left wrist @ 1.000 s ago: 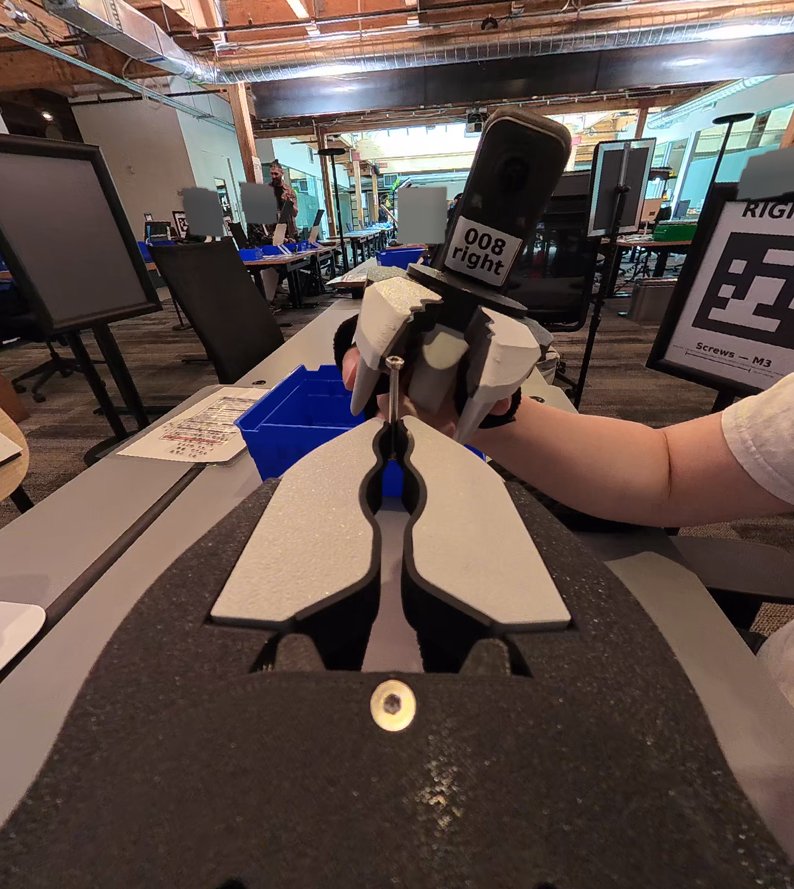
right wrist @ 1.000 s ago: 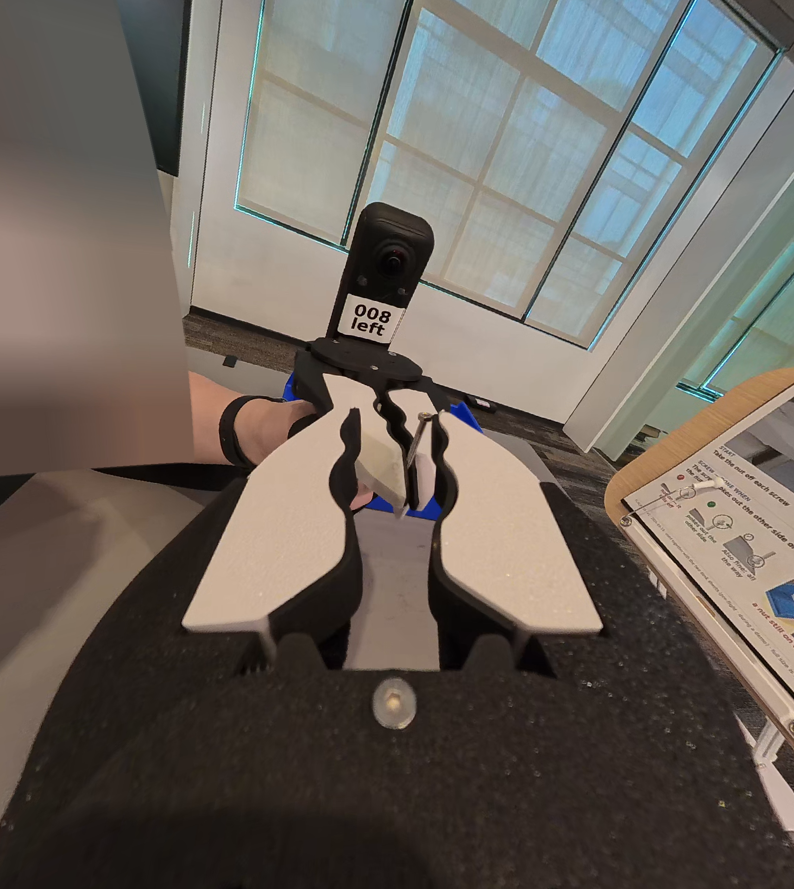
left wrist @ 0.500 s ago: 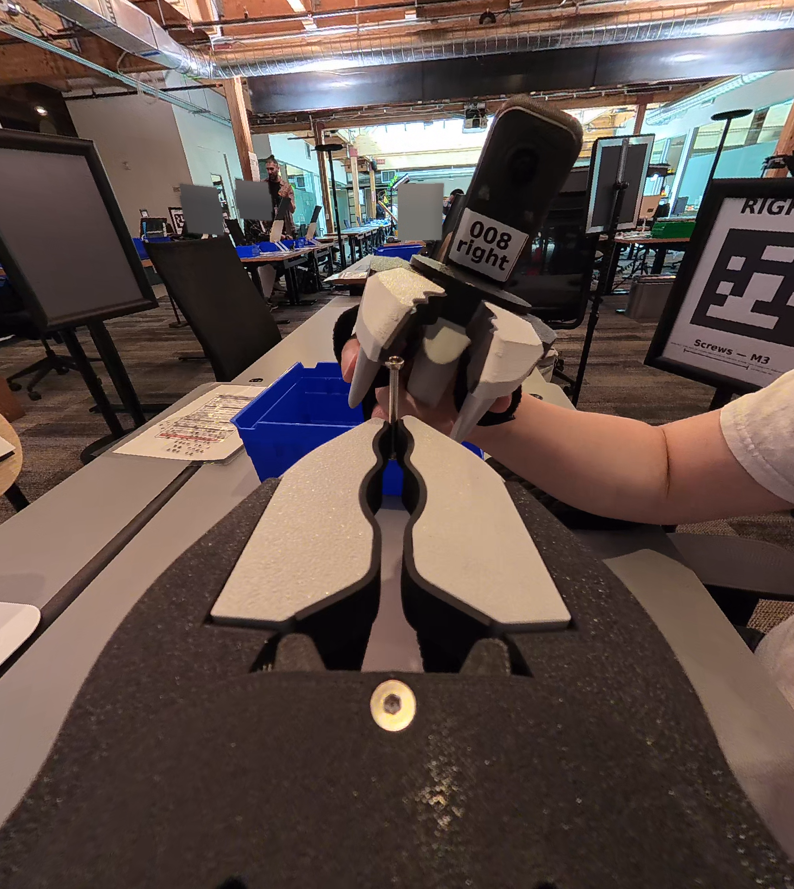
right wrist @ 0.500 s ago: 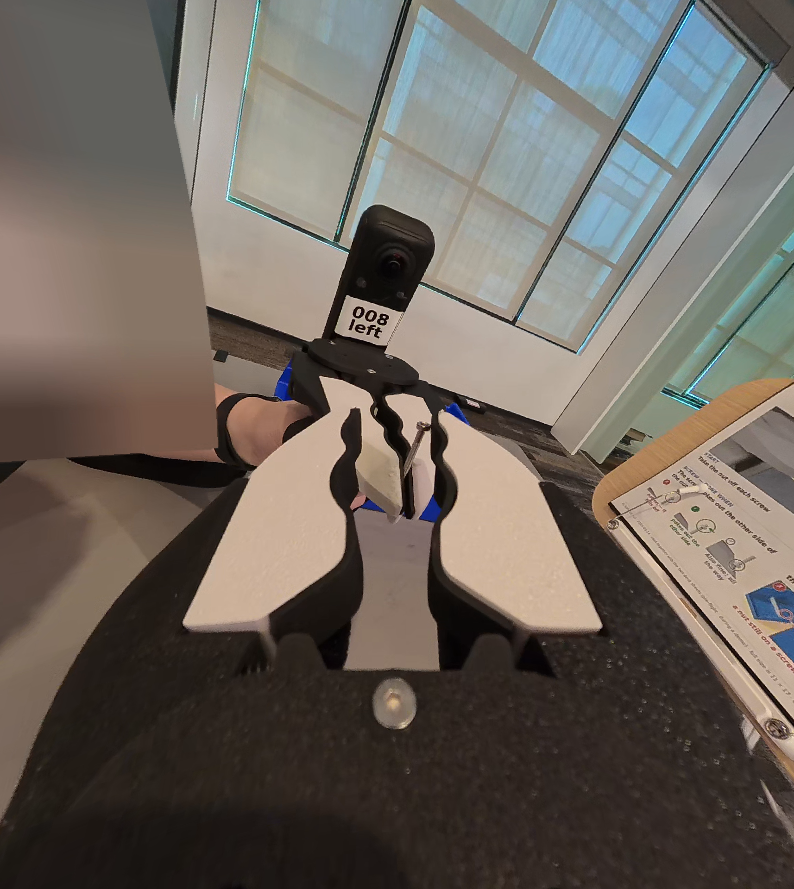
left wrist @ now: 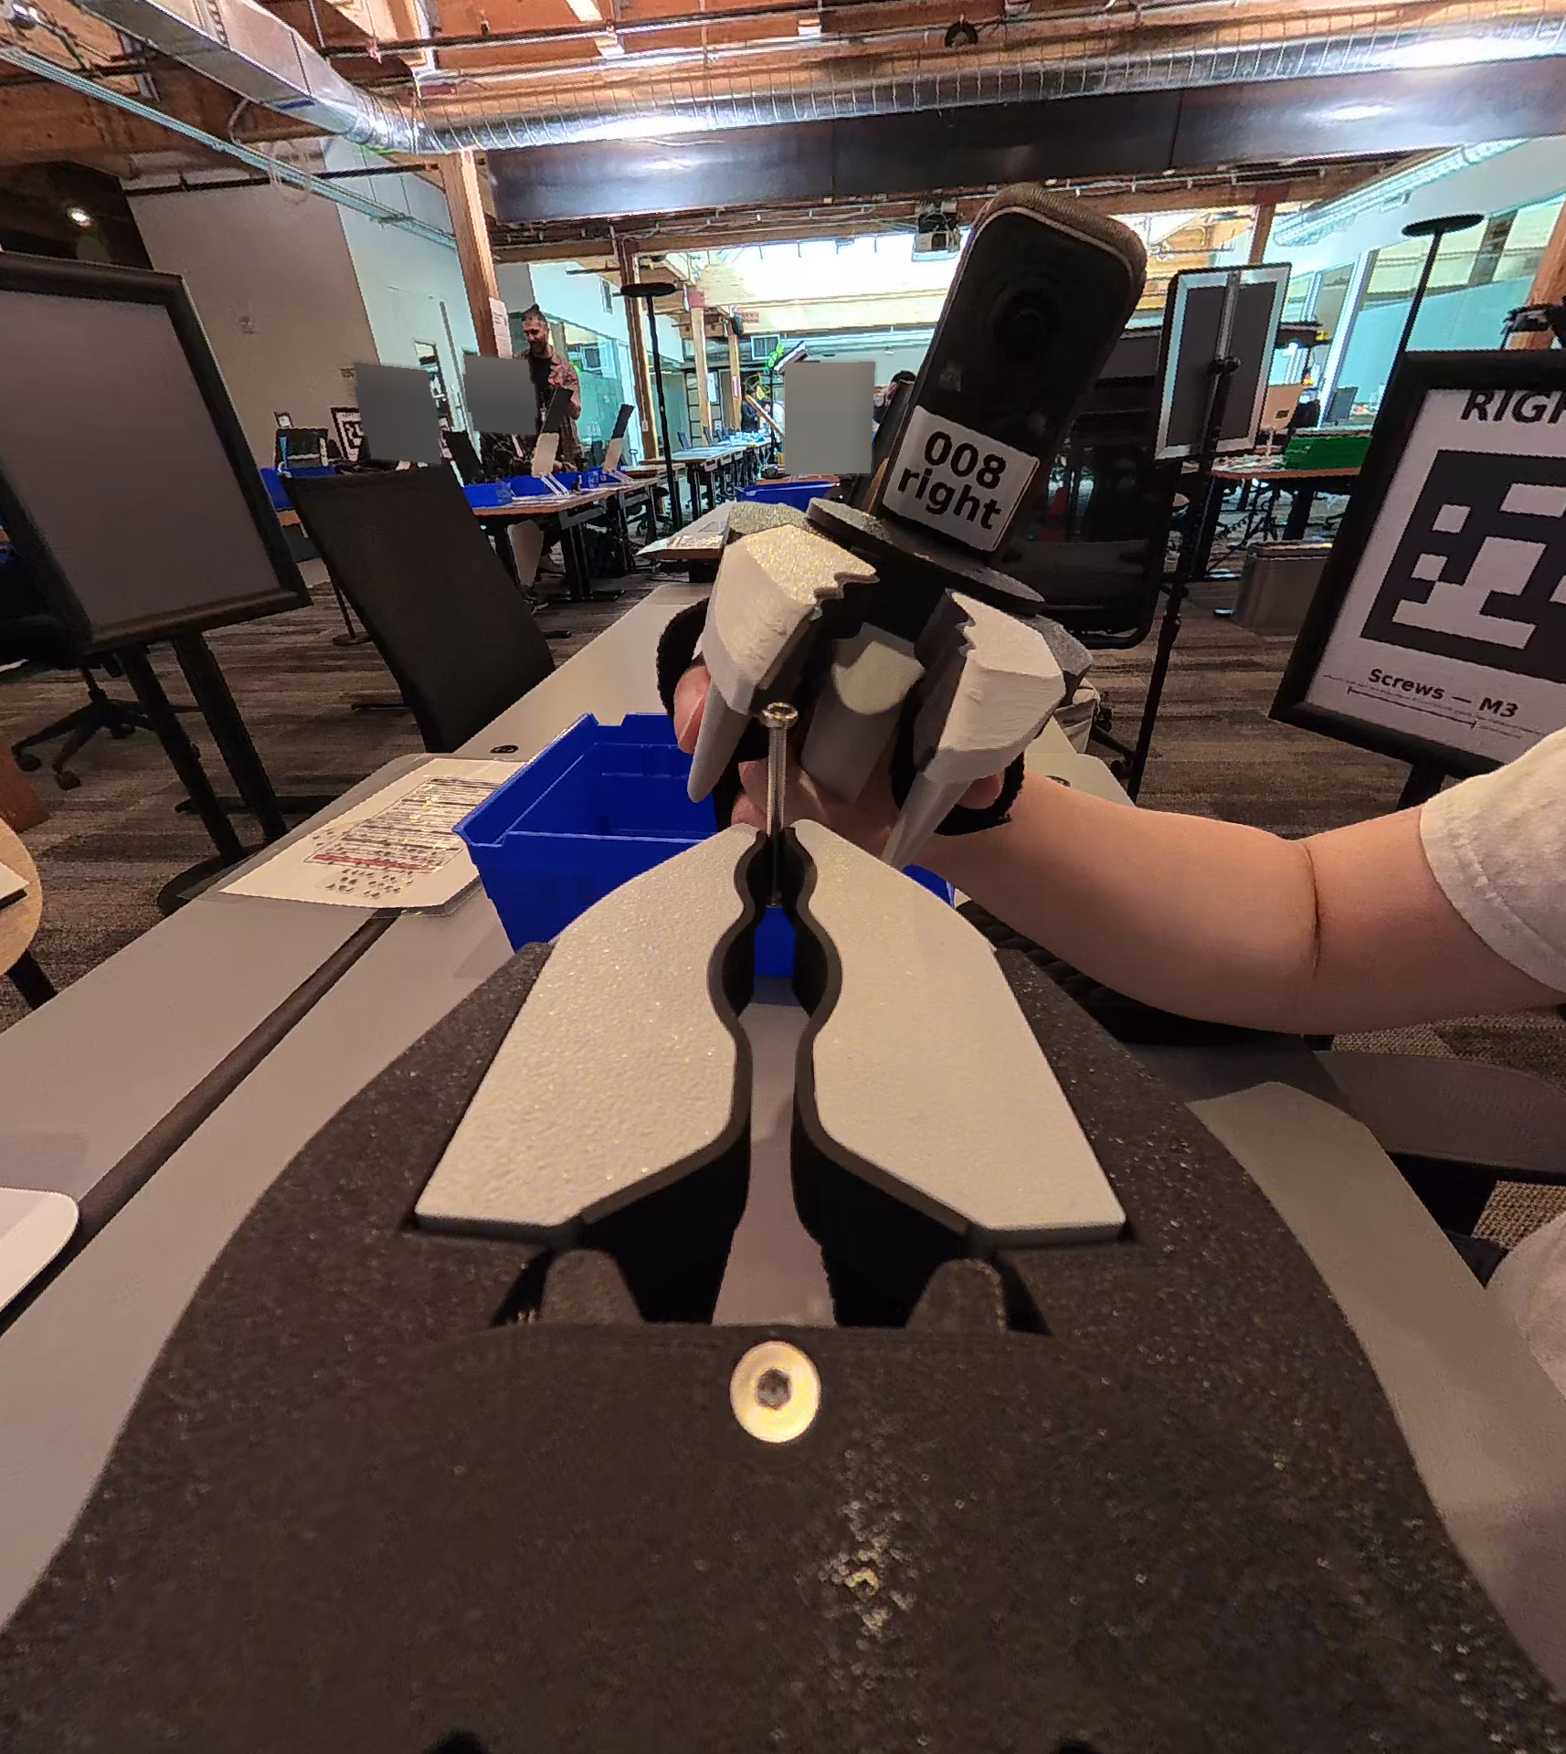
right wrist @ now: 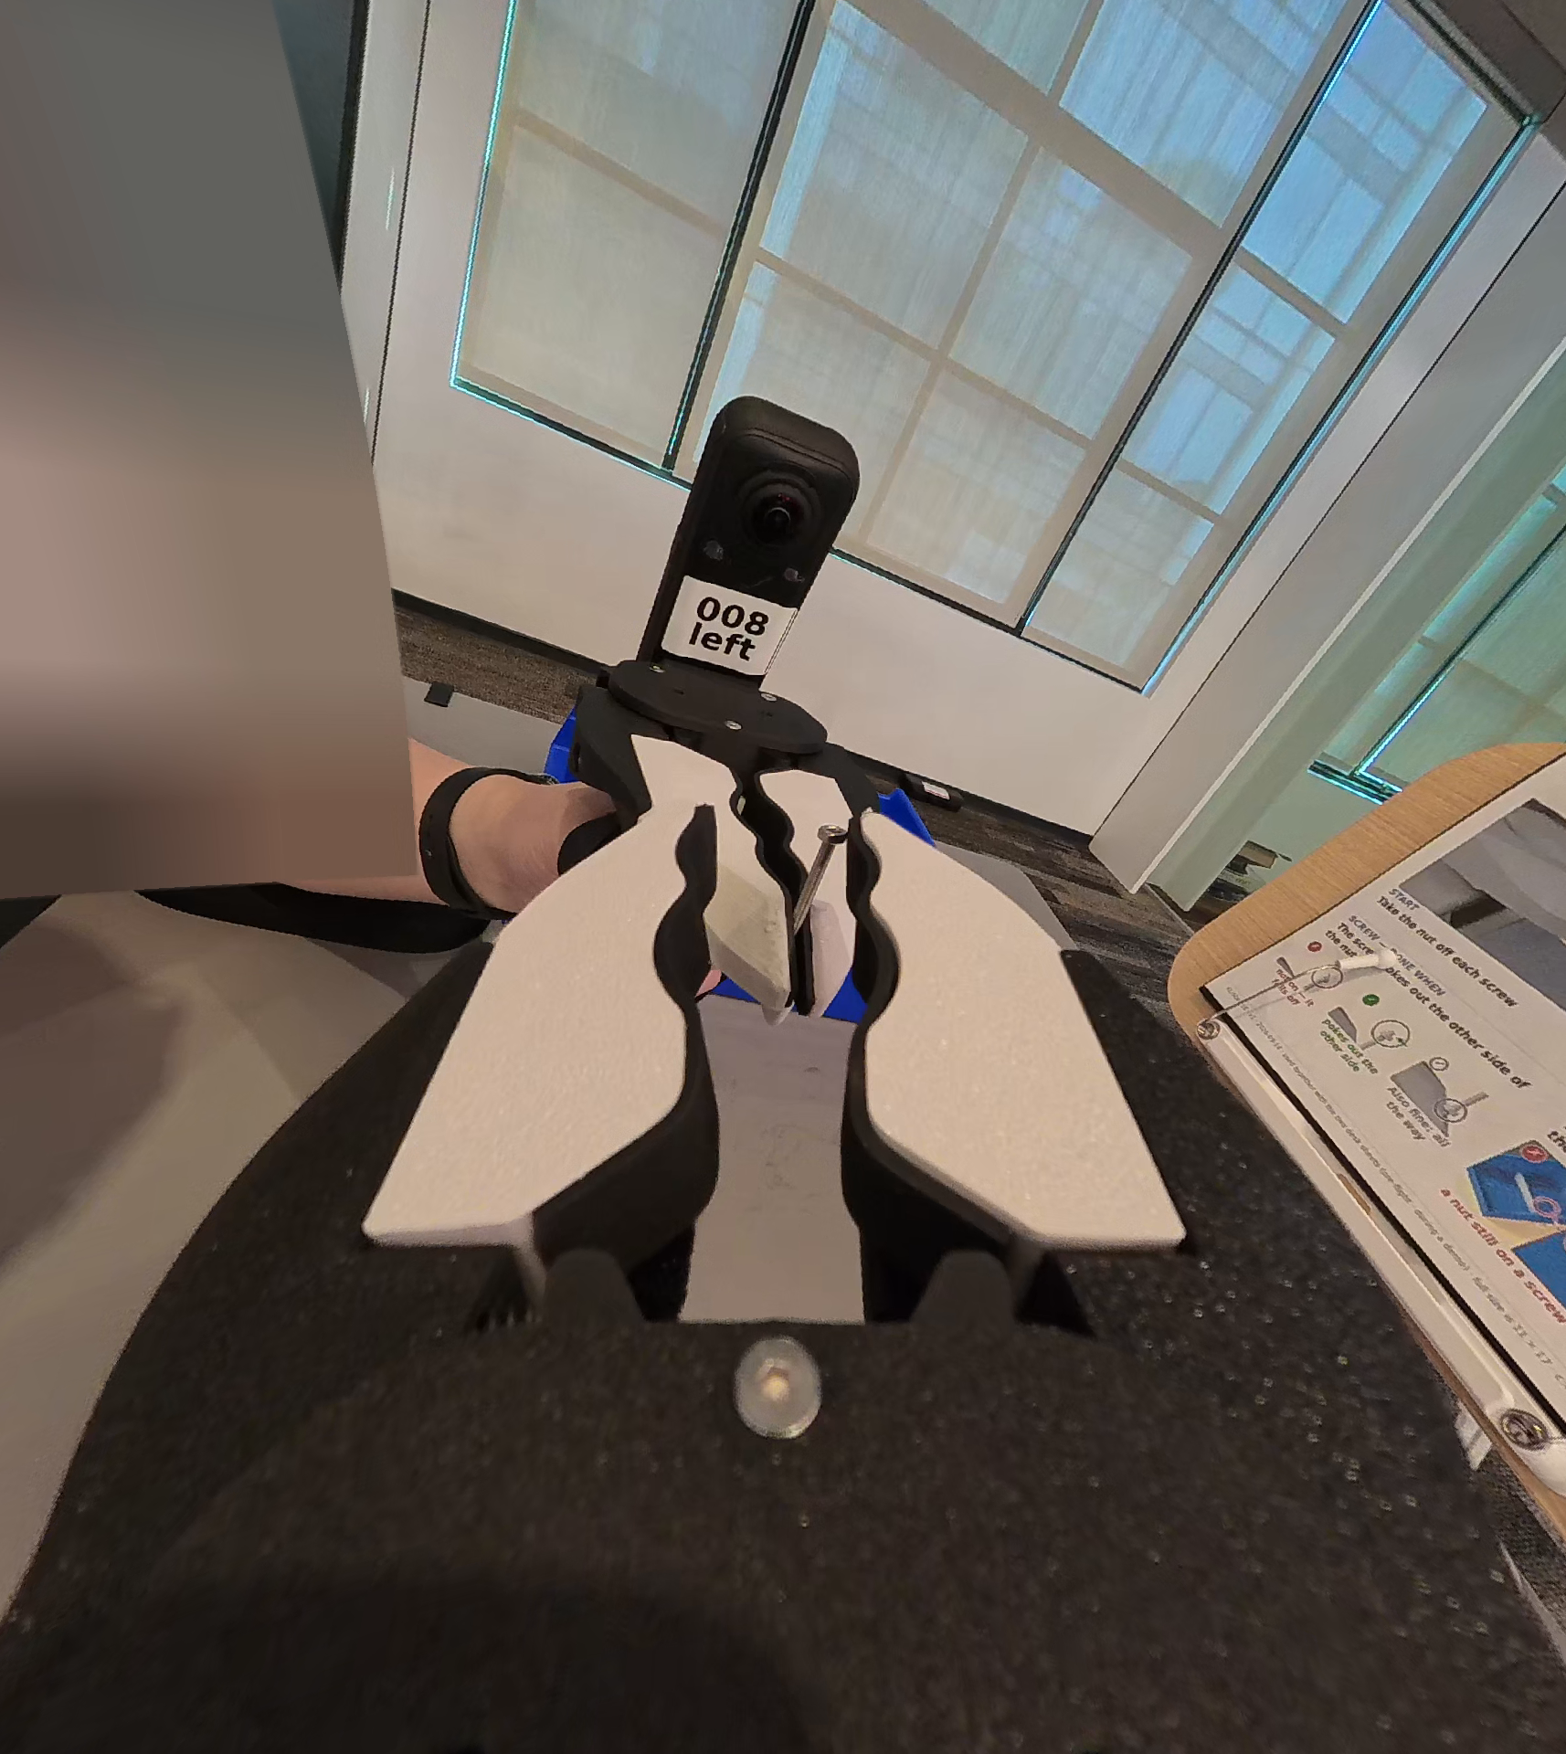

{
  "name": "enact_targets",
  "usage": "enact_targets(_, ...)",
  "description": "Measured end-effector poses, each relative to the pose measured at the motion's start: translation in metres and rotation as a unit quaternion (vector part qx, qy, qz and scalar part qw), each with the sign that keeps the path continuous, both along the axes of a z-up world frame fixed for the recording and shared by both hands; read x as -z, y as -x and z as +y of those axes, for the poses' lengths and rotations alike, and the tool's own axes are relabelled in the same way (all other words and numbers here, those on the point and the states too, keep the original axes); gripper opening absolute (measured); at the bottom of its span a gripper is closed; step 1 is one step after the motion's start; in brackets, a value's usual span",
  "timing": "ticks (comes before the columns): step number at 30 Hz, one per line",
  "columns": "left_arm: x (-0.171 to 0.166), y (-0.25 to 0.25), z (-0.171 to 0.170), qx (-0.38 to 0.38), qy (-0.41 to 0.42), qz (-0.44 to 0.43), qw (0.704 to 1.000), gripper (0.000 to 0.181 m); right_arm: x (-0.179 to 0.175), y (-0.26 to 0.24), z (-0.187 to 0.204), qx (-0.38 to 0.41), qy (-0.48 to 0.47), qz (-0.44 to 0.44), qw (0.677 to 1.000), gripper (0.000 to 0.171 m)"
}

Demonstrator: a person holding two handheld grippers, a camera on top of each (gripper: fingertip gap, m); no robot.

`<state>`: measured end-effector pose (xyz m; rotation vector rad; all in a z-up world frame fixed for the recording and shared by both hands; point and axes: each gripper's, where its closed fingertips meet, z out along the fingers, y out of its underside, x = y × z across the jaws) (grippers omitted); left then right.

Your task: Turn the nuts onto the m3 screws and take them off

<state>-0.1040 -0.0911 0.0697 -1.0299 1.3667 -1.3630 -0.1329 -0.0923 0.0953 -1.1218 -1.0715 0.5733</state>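
Left wrist view: our left gripper [left wrist: 774, 840] pinches the thin steel screw [left wrist: 775, 774] upright at twelve o'clock. Our right gripper [left wrist: 798, 807] hangs wide apart around its head, holding nothing. We judge a sideways knock could tilt it loose.

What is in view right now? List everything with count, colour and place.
screw: one, silver, upright, head up, shank pinched at the left tool's tips; no nut visible on it
bin: one, blue, on the table behind the tools
table: one, grey, beneath both tools
printed sheet: one, white, flat on the table left of the bin
marker sign: one, black and white, framed, on the right
instruction board: one, wood-edged, right of the right tool
left tool: shut on the screw
right tool: open, tips straddling the screw
forearm: one, holding the right tool
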Motion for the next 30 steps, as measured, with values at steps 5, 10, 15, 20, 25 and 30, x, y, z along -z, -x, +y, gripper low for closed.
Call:
enact_targets(5,0.0,0.0,0.001,-0.002,0.002,-0.001,1.0,0.001,-0.004,-0.004,0.002,0.01,-0.005,0.011,1.0,0.023)
enact_targets(10,0.001,-0.001,0.002,-0.009,0.001,0.002,1.0,0.001,-0.003,-0.007,0.011,0.046,-0.003,0.004,0.999,0.016)
enact_targets(15,0.001,0.0,0.009,-0.028,0.006,0.002,1.0,0.001,-0.002,-0.005,0.013,0.05,0.014,0.006,0.999,0.012)
enact_targets(20,0.0,0.0,0.011,-0.034,0.009,0.002,0.999,0.001,-0.002,-0.007,0.019,0.067,0.026,0.018,0.997,0.01)
enact_targets(25,0.0,0.0,0.011,-0.033,0.01,0.003,0.999,0.001,-0.001,-0.006,0.02,0.064,0.032,0.022,0.997,0.009)
enact_targets(30,0.001,0.0,0.01,-0.029,0.01,0.004,1.0,0.001,-0.001,-0.006,0.02,0.062,0.035,0.021,0.997,0.009)
